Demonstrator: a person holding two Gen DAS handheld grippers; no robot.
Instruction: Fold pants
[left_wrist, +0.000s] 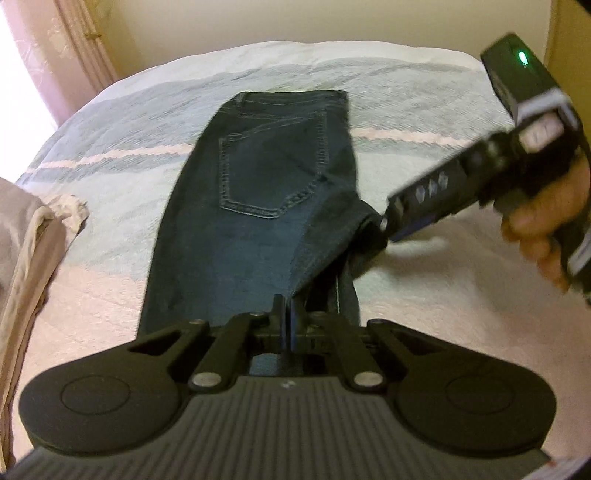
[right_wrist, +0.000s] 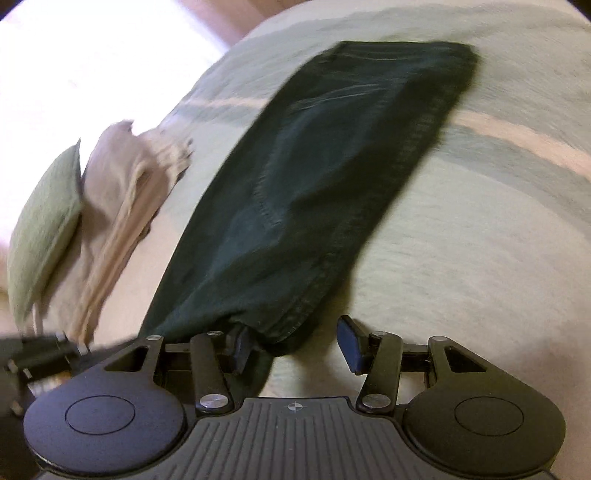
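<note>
Dark denim pants (left_wrist: 266, 177) lay stretched along a pale quilted bedspread (left_wrist: 424, 110), reaching away from both tools toward the far end of the bed, back pocket facing up. The left gripper (left_wrist: 287, 306) stood with its jaws pressed together, pinching the near edge of the denim where a fold of the cloth rose to meet the fingertips. To its right, a hand (left_wrist: 543, 221) held the right gripper (right_wrist: 297, 341) angled down at the fabric's bunched side edge. Seen from that tool's own camera, its jaws stood apart: the left pad (right_wrist: 242, 347) was tucked against and partly under the hem of the pants, while the right pad (right_wrist: 351, 343) hung clear over bare bedspread, not pressing any cloth. Off to the left of both tools sat a heap of beige cloth (right_wrist: 122, 192), and beyond it a green pillow (right_wrist: 44, 225). Motion blur softened the right-hand view.
</note>
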